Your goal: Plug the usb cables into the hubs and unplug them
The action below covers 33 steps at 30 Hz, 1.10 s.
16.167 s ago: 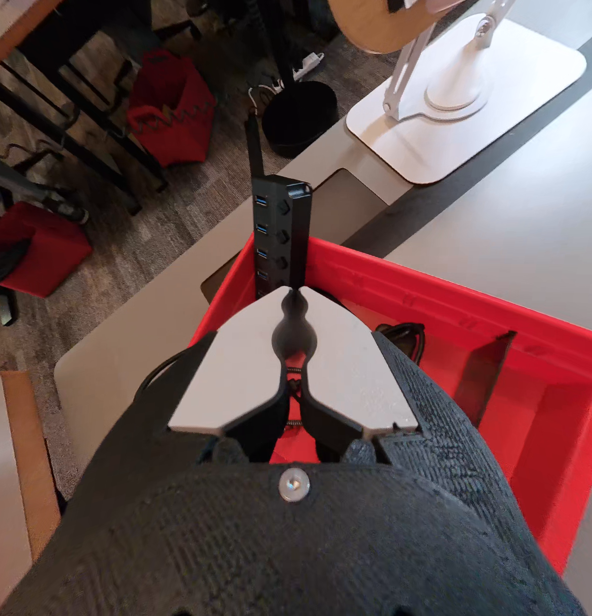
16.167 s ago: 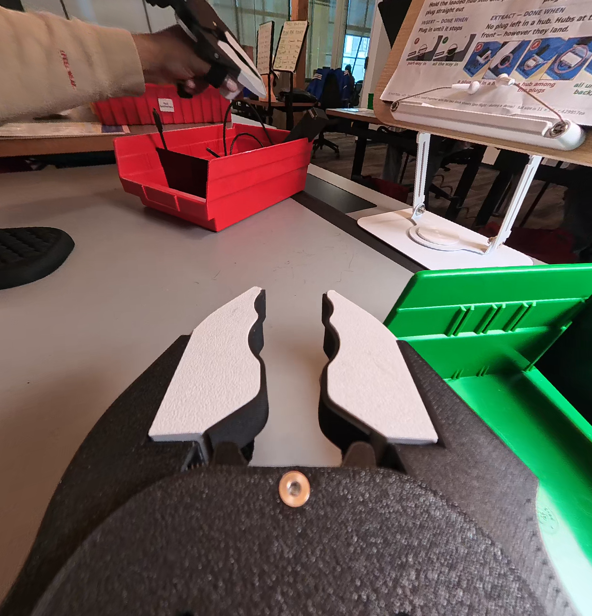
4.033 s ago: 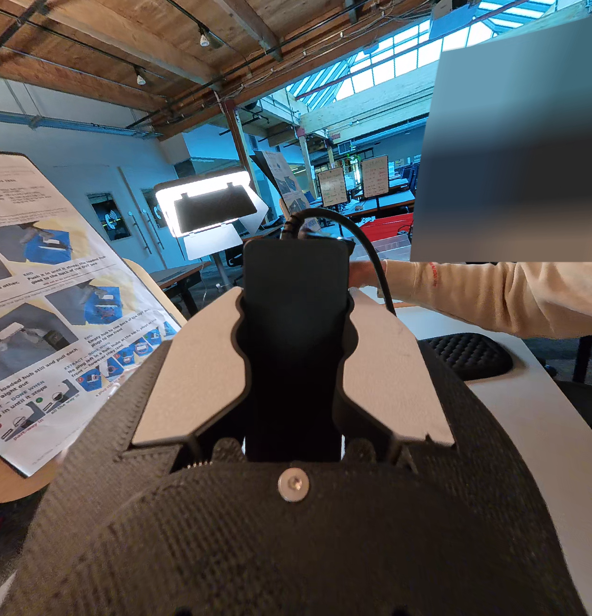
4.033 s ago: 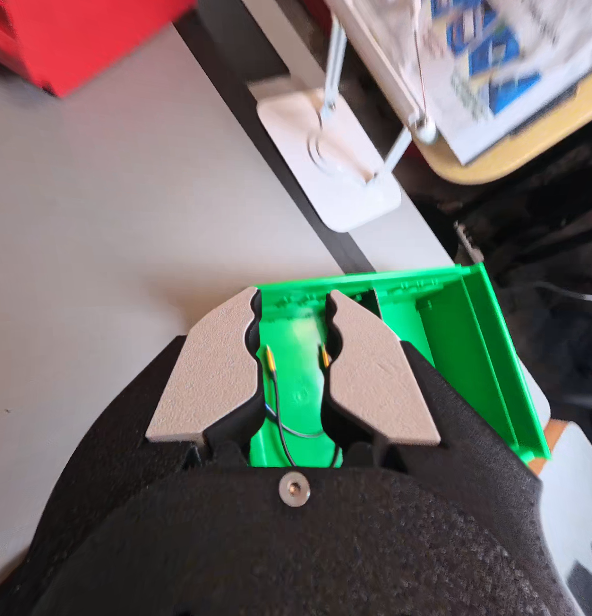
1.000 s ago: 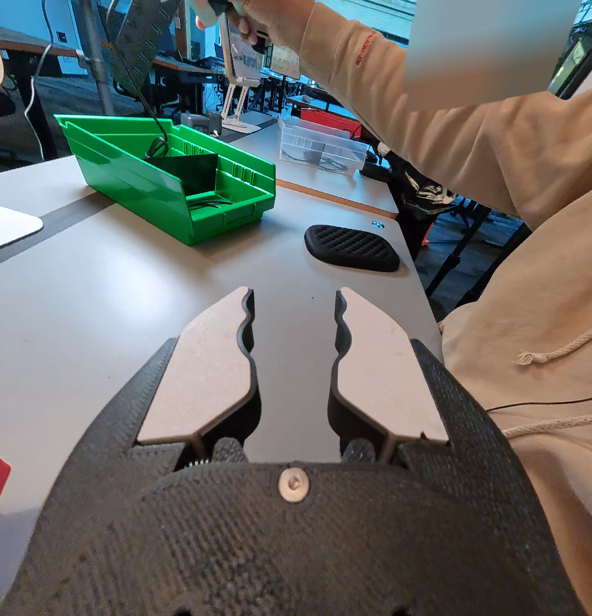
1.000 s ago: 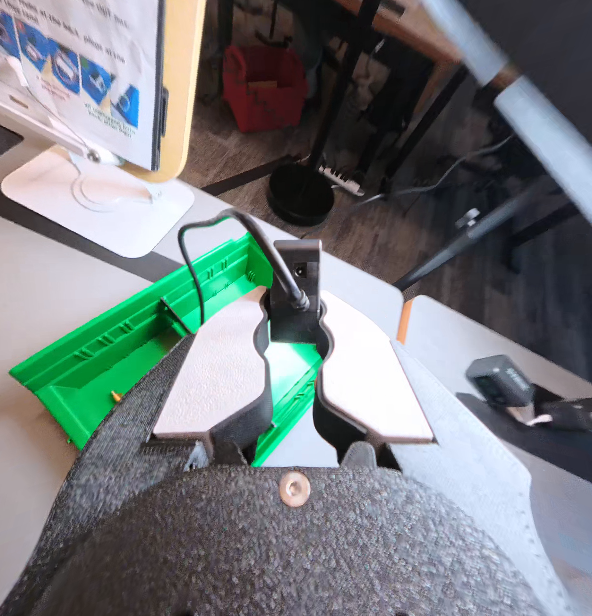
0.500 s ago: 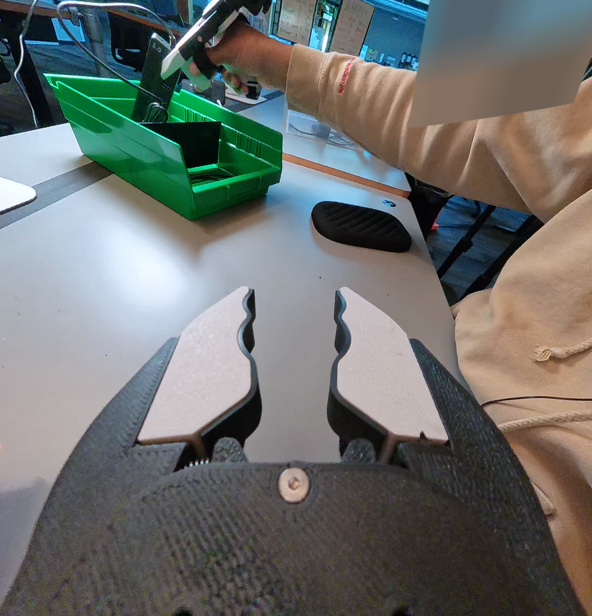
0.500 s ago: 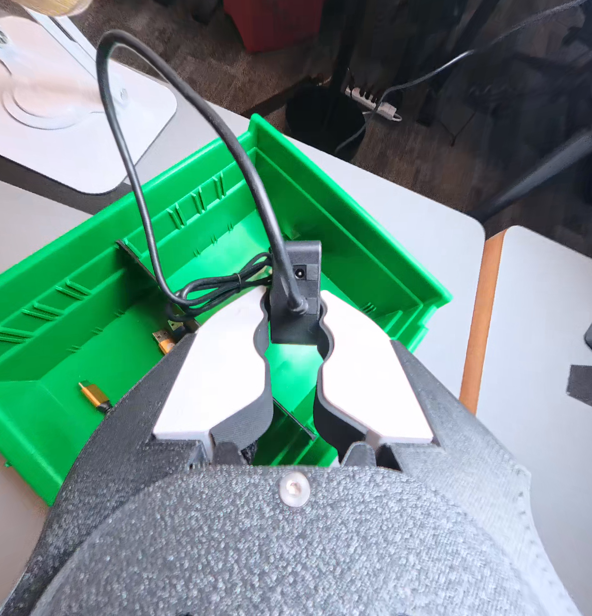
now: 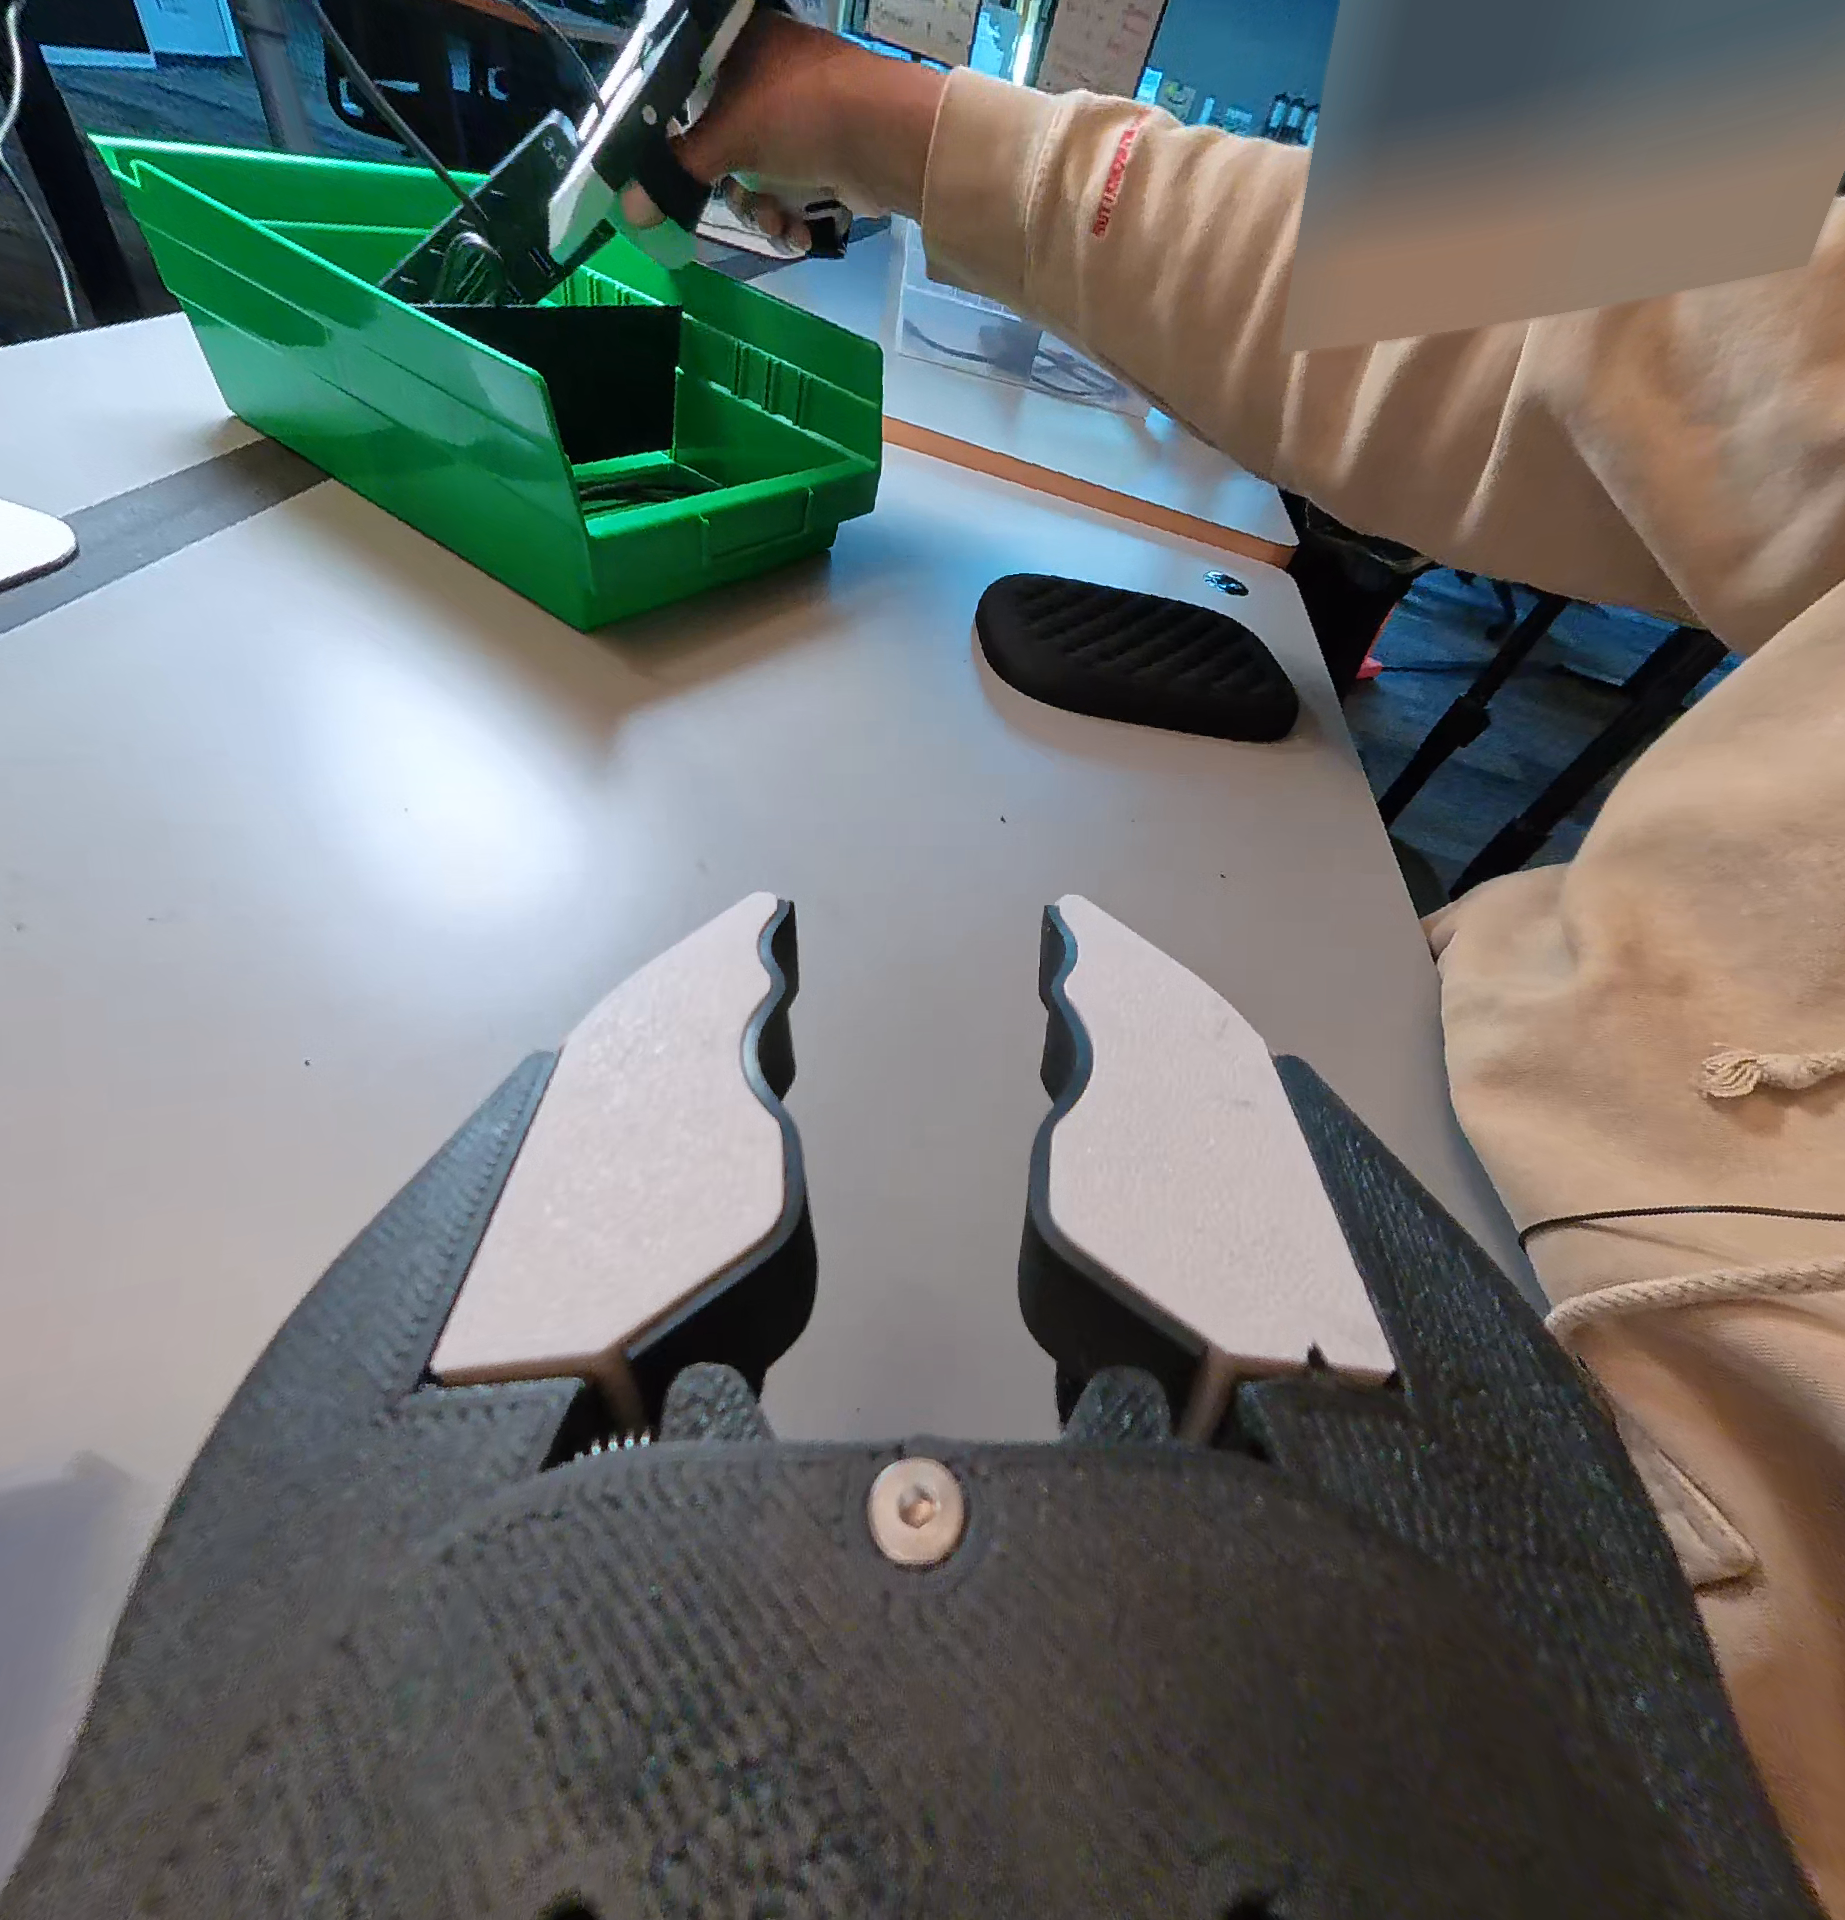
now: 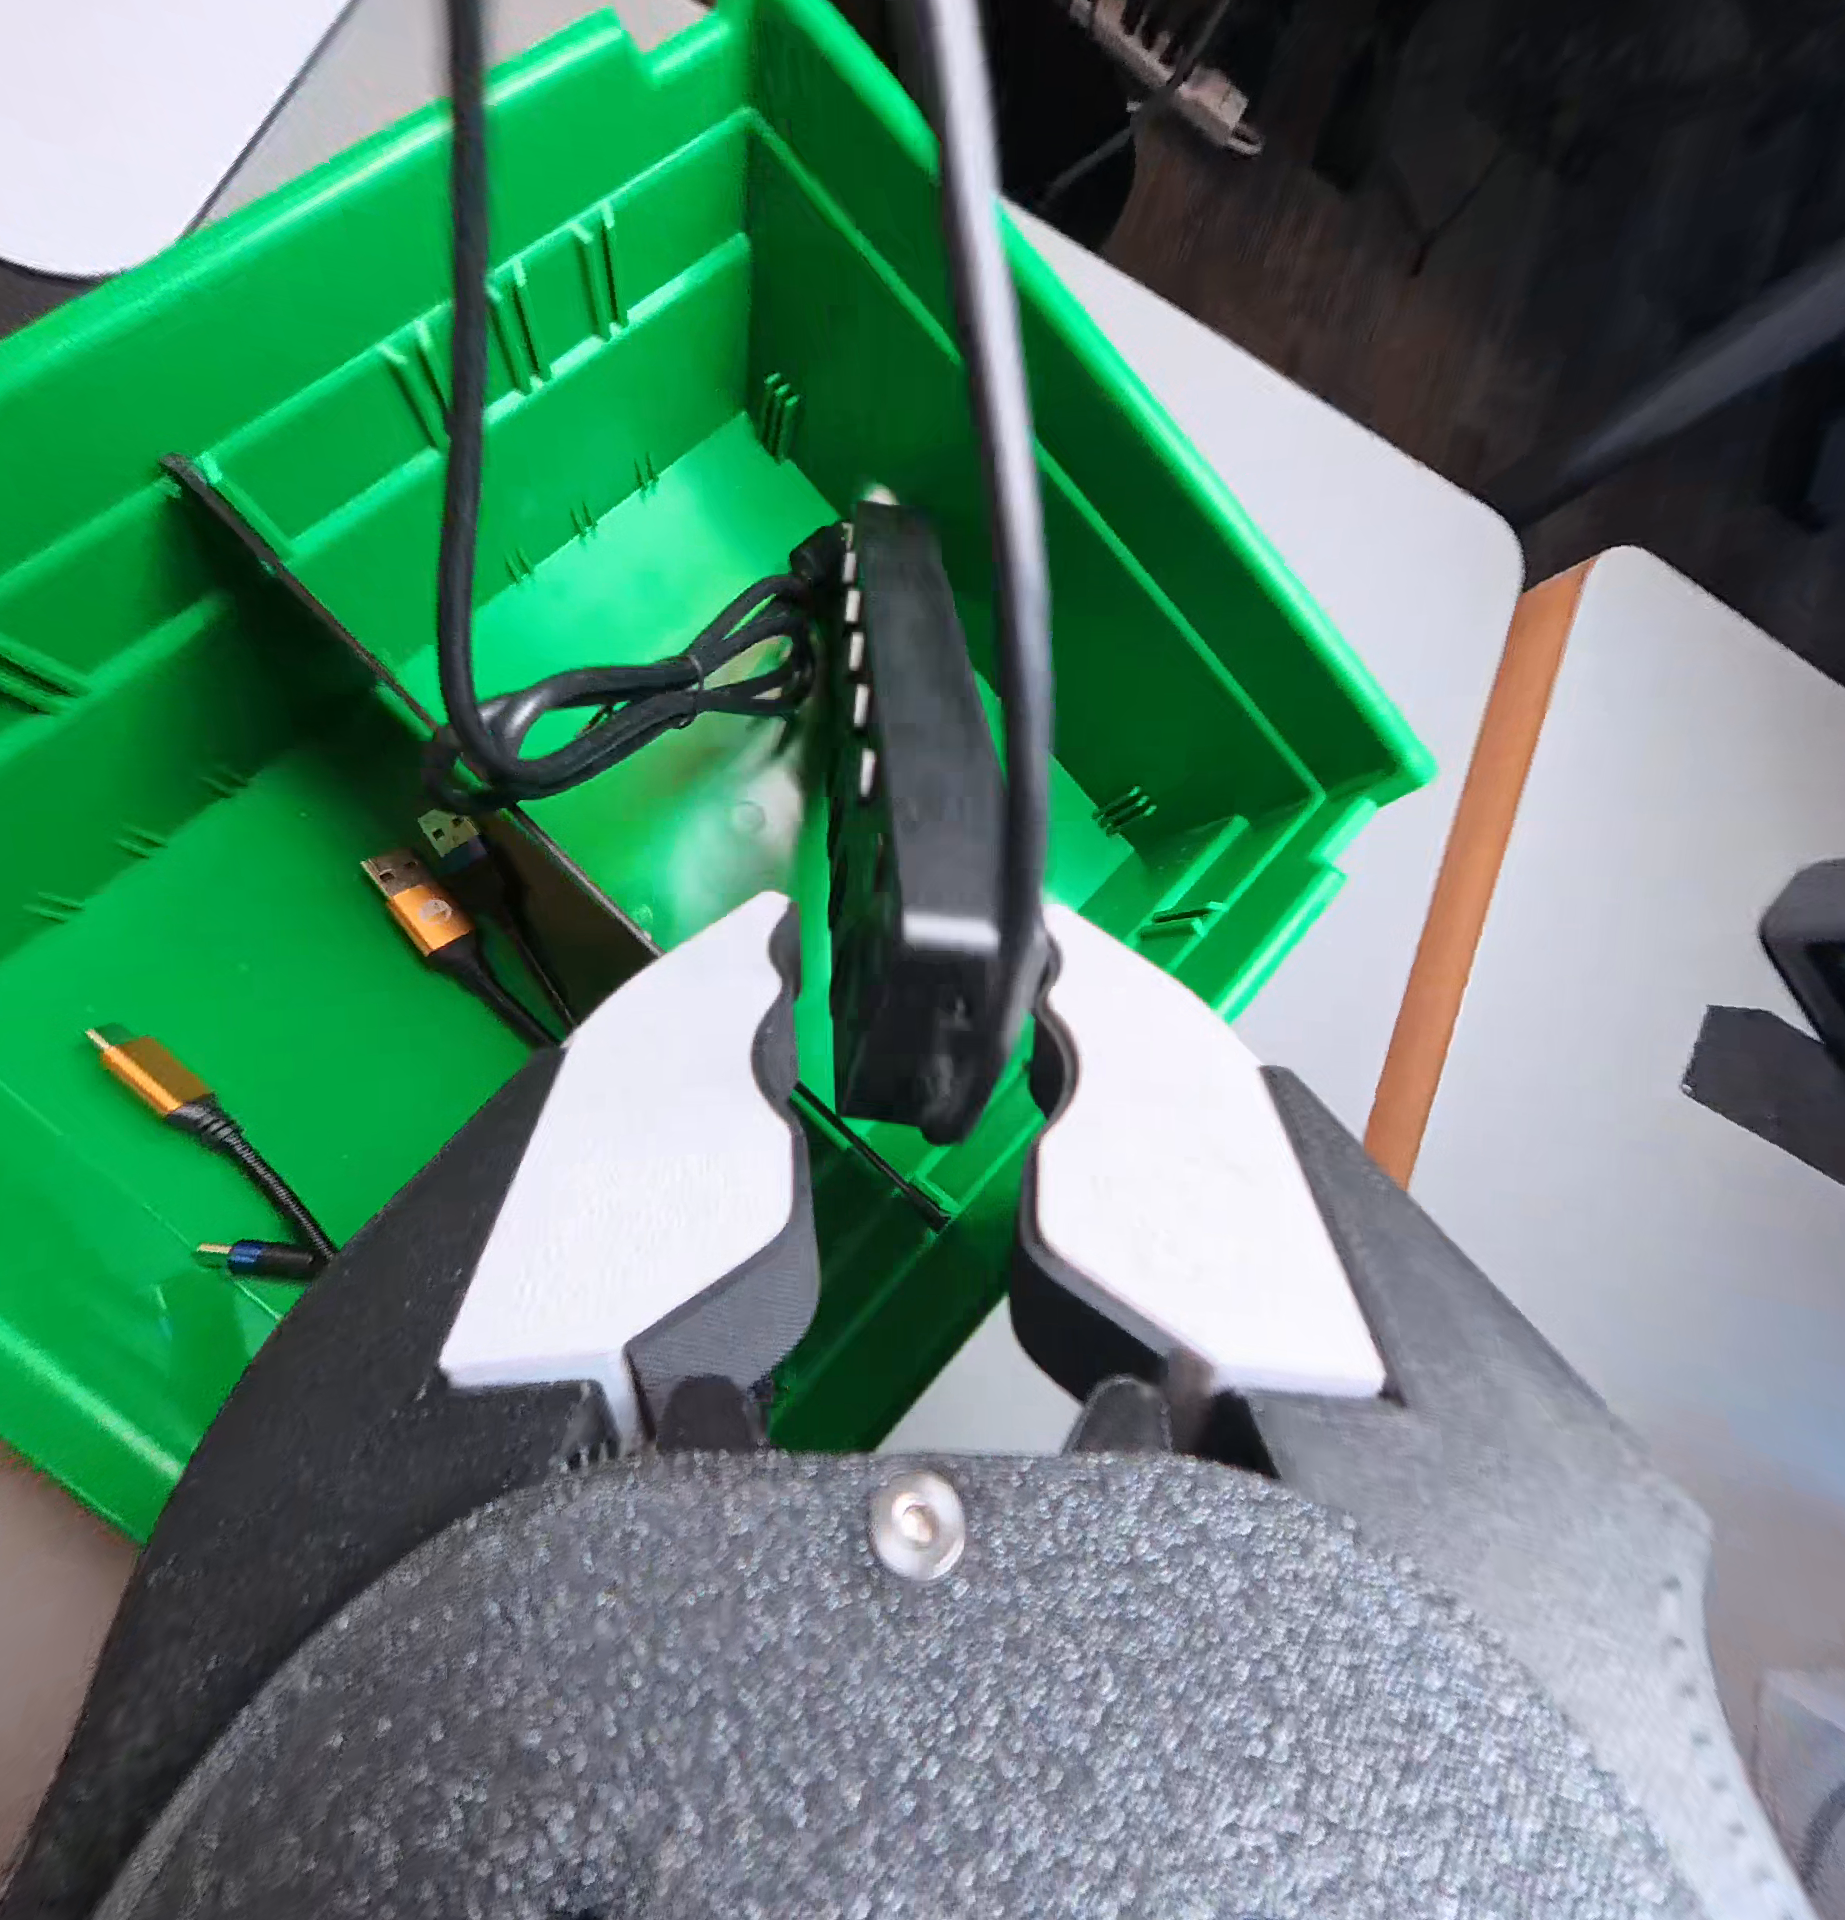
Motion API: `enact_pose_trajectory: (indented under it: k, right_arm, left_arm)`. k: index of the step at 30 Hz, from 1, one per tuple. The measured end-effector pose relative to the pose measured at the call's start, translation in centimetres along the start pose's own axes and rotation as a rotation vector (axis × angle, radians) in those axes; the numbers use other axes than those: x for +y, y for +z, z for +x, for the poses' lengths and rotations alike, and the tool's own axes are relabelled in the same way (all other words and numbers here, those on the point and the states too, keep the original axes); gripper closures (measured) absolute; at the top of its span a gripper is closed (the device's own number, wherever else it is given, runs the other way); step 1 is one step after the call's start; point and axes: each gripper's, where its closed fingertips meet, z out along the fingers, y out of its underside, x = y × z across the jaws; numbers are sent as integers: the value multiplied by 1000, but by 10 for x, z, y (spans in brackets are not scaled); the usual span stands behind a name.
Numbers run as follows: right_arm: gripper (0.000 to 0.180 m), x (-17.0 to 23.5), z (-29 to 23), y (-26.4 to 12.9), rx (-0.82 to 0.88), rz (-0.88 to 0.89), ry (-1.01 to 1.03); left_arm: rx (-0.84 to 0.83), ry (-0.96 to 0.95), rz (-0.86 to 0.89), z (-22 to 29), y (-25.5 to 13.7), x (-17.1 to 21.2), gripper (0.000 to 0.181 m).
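Over the green bin [image 10: 274, 935], the hub [image 10: 913, 831] tilts between the right tool's [image 10: 913, 935] spread fingers.

- Slim black plastic USB hub [image 10: 913, 831]: motion-blurred; contact with the pale gripper fingers [image 10: 1157, 1143] could not be told.
- Black hub cable [image 10: 985, 416]: cut off by the top edge.
- Green plastic bin [image 10: 1209, 582]: near corner hidden behind the gripper body.

The black hub [image 10: 913, 831] is tilted, its lower end inside the back compartment of the green bin [image 10: 1188, 582]. Its black cable [image 10: 985, 416] rises up. Two orange-tipped cables [image 10: 419, 914] lie in the front compartment.
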Motion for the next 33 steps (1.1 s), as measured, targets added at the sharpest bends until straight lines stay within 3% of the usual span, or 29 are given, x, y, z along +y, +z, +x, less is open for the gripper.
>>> enact_pose_trajectory:
  k: [2, 9, 16, 20, 23, 25, 28, 33]
  right_arm:
    - [129, -4, 3, -6, 14, 19, -6]
    - [130, -15, 7, -38, 17, 111, 2]
    - [128, -51, -51, -119, -47, 698, 34]
    - [124, -33, -133, -144, -312, 818, 56]
    - [122, -7, -191, -138, -448, 782, -29]
    - [122, 7, -216, -128, -480, 770, -86]
    - [124, 19, -234, -113, -488, 775, -140]
    - [128, 23, -239, -109, -491, 781, -177]
  left_arm:
    - [-5, 0, -4, 0, 0, 1, 136]
    - [-64, 23, 11, -8, -5, -2, 136]
    - [-324, 64, 171, -37, -45, -36, 136]
    - [-584, 28, 228, -72, -94, -49, 135]
    - [-868, -1, 156, -110, -152, -53, 137]
    - [-966, -20, 85, -127, -185, -60, 136]
    - [-982, -55, -45, -153, -211, -71, 135]
    - [-937, -133, -379, -202, -217, -58, 138]
